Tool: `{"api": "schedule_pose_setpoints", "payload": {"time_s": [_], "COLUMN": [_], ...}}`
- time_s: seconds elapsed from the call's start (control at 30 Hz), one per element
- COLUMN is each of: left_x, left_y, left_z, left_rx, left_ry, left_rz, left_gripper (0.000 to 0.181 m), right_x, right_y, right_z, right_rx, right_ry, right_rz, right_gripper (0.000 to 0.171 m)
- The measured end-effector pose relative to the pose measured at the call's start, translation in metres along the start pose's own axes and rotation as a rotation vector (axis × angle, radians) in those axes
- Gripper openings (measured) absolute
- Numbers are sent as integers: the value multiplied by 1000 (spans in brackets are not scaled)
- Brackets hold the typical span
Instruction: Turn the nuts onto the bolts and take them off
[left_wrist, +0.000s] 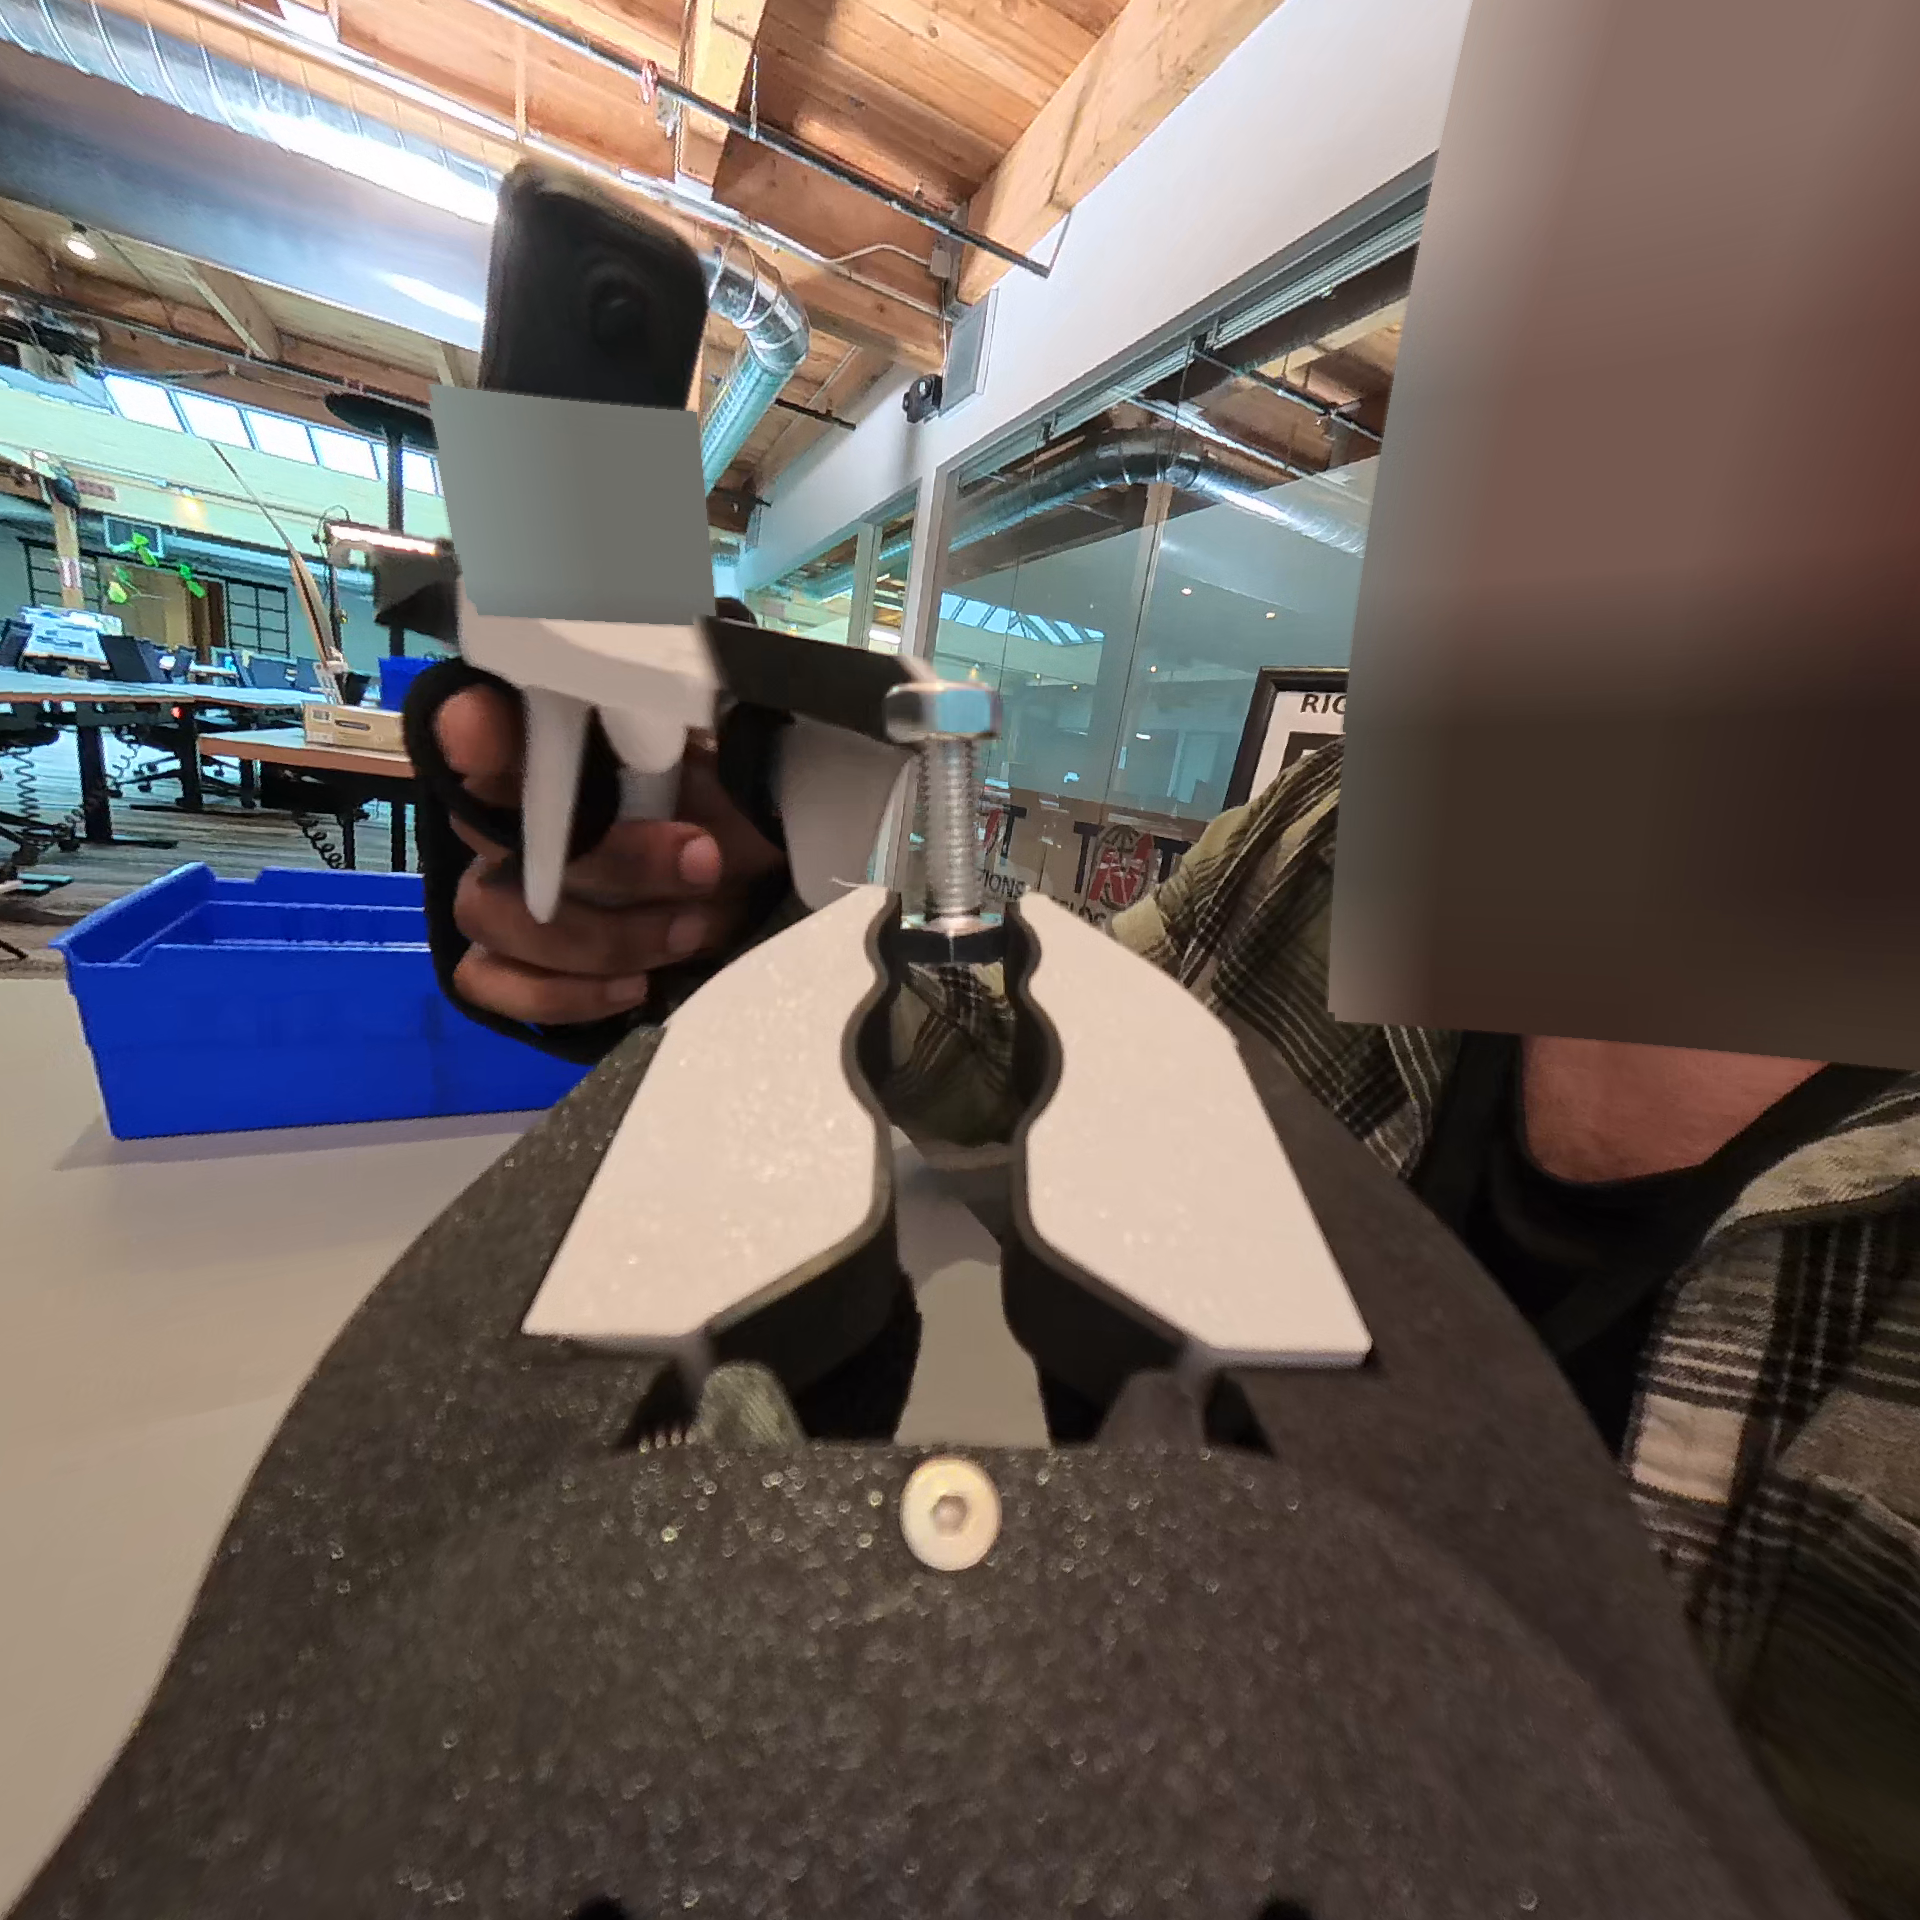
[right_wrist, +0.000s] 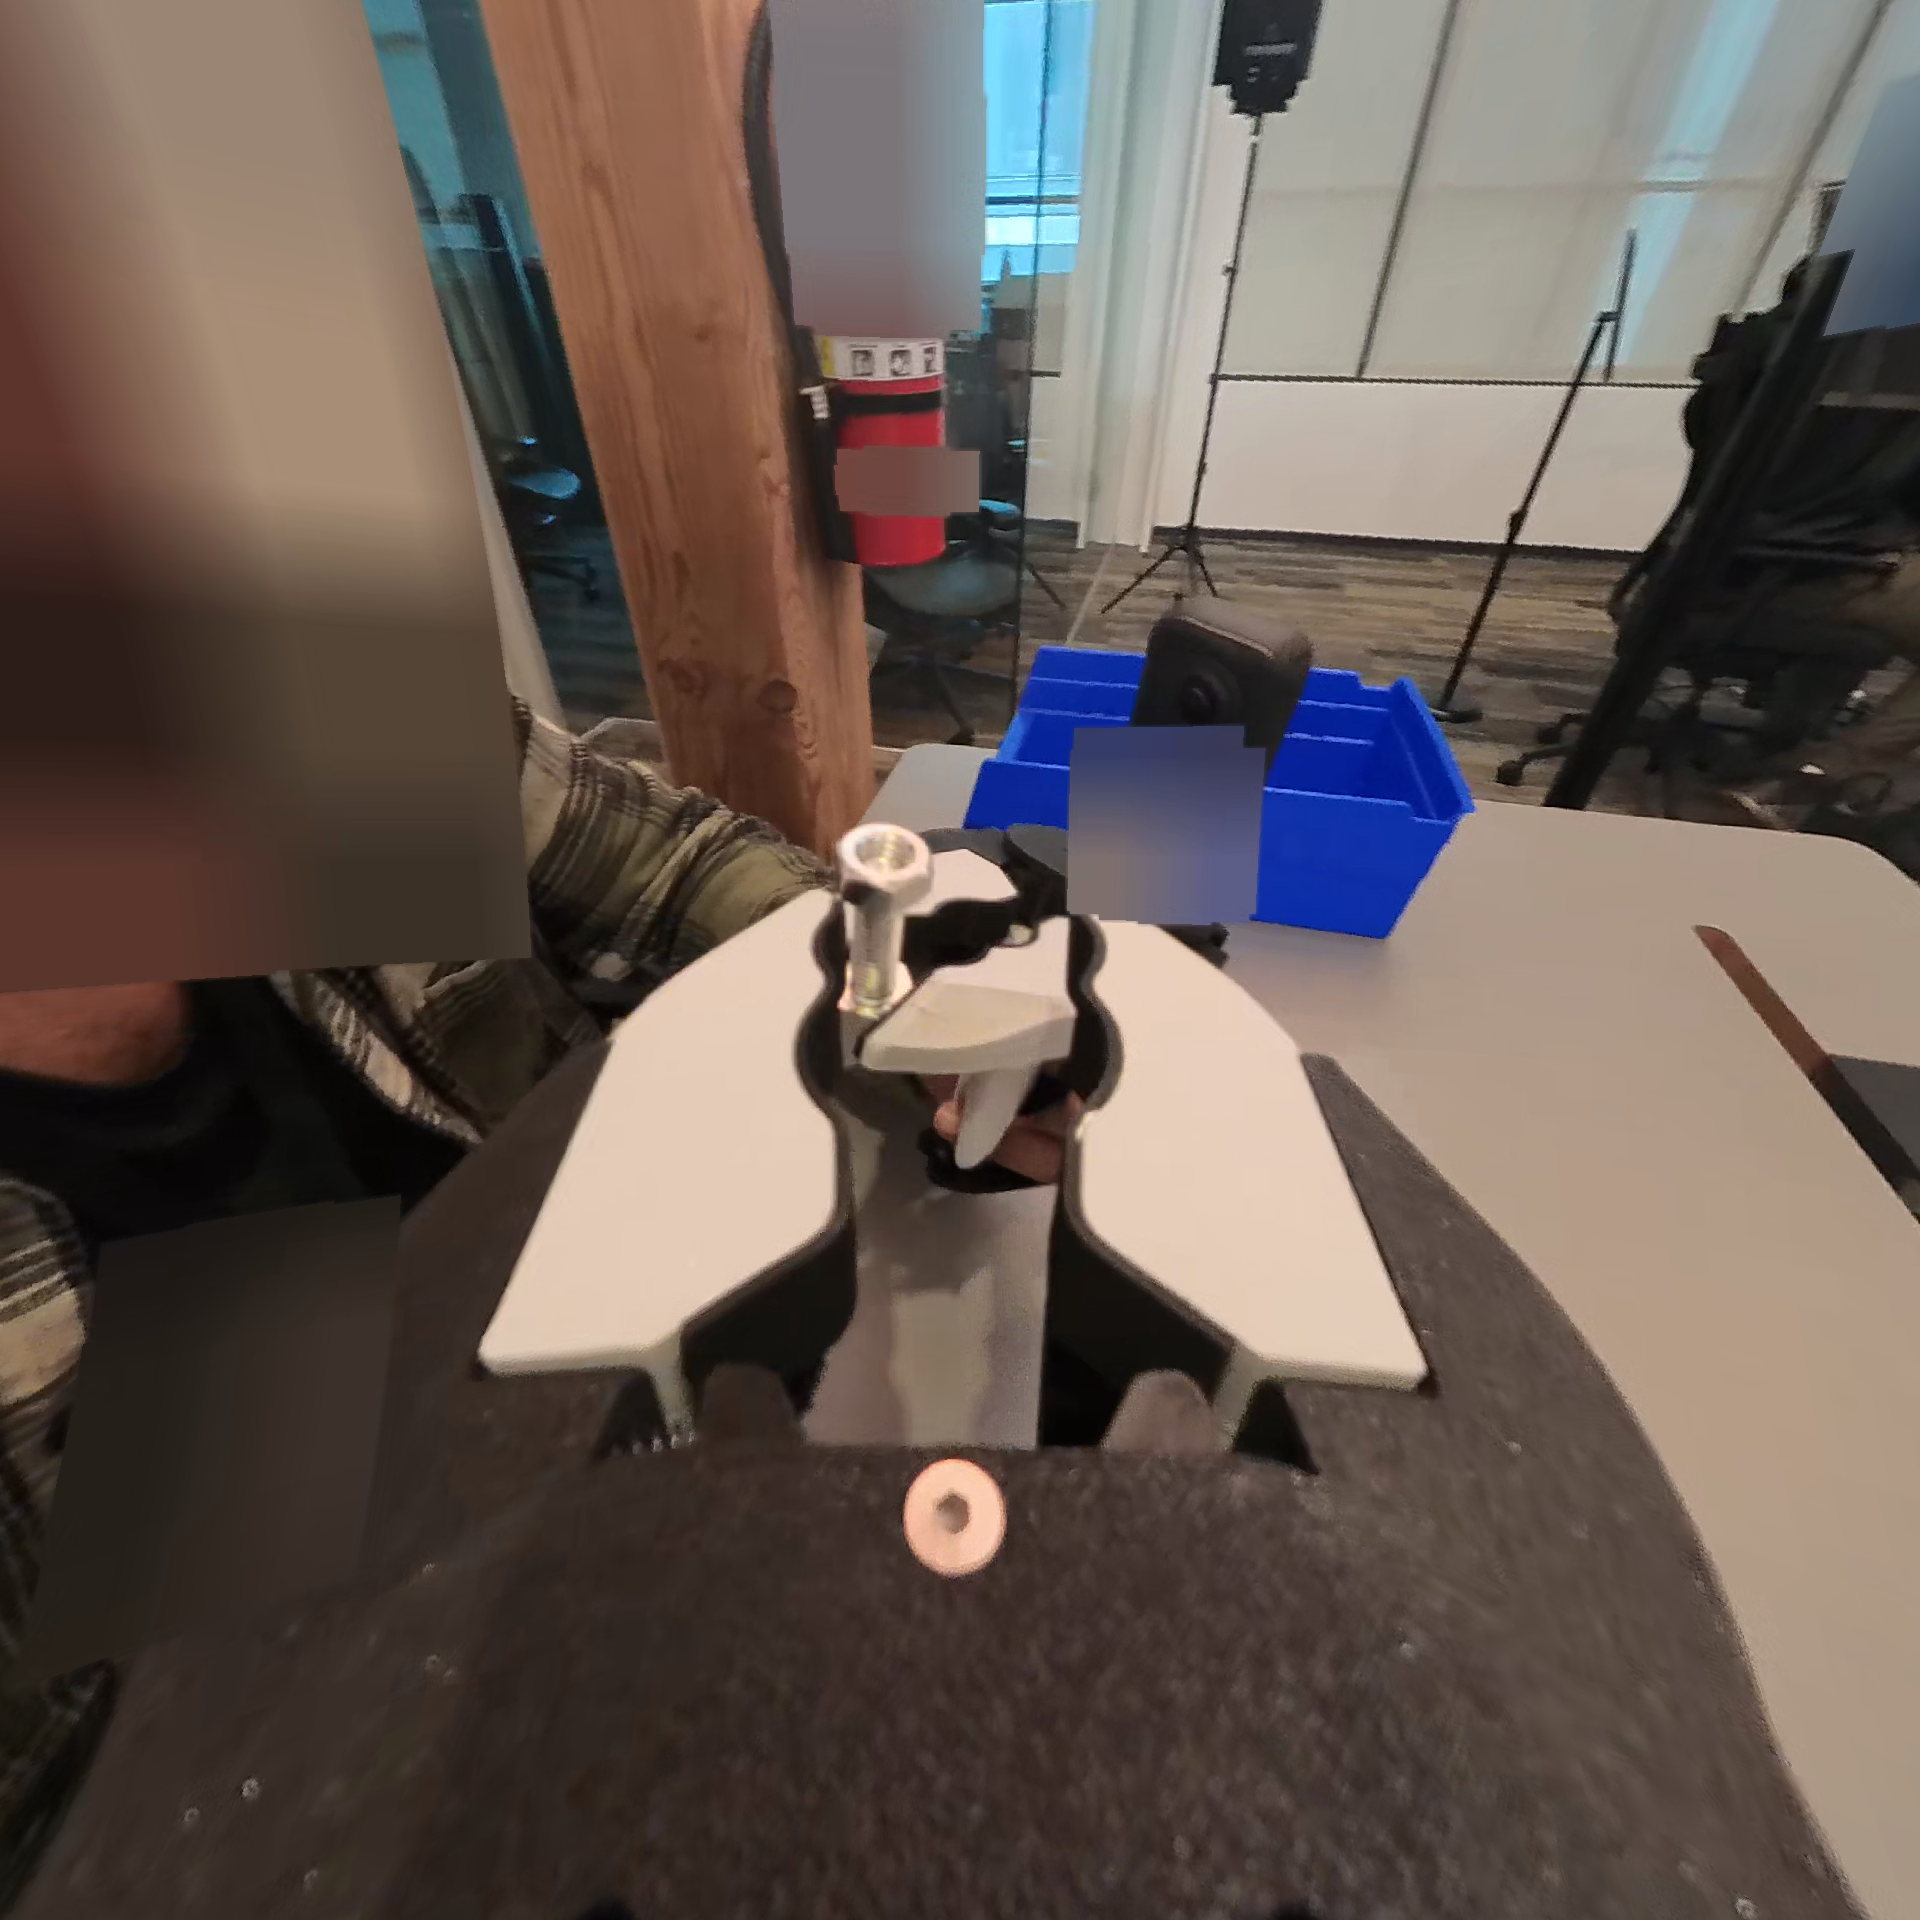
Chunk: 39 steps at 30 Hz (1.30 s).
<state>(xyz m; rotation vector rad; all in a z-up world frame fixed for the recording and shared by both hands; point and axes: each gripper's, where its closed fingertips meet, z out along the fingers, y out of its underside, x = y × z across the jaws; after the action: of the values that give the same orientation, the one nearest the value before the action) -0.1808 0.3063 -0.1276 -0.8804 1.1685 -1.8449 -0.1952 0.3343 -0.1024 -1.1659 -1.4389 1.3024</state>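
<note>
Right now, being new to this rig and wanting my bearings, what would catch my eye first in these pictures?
A silver bolt stands upright above the table, its lower end clamped in the left gripper, with a hex nut at its top. The right gripper is open, one finger close by the nut. Behind them a bright blue bin rests on the grey table.

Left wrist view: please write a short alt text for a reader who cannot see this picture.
The left gripper is shut on the lower end of an upright silver bolt, while the right gripper, held in a person's hand, meets the hex piece at its top. Behind, a blue bin stands on a grey table.
</note>
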Motion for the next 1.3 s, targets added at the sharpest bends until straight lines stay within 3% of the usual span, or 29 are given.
{"api": "schedule_pose_setpoints", "payload": {"time_s": [0.2, 0.37, 0.6, 1.3], "left_x": [-1, -4, -1, -2], "left_y": [-2, -4, -3, -5], "left_z": [-1, -3, -1, -2], "left_rx": [10, 19, 12, 25], "left_ry": [-5, -30, -19, -17], "left_rz": [4, 15, 16, 12], "left_gripper": [18, 18, 18, 18], "right_x": [3, -5, 16, 16], "right_y": [-1, -11, -3, -7], "right_z": [-6, 1, 5, -2], "right_rx": [12, 68, 35, 93], "right_ry": [31, 35, 171, 143], "right_rz": [22, 89, 107, 136], "right_gripper": [40, 55, 74, 76]}}
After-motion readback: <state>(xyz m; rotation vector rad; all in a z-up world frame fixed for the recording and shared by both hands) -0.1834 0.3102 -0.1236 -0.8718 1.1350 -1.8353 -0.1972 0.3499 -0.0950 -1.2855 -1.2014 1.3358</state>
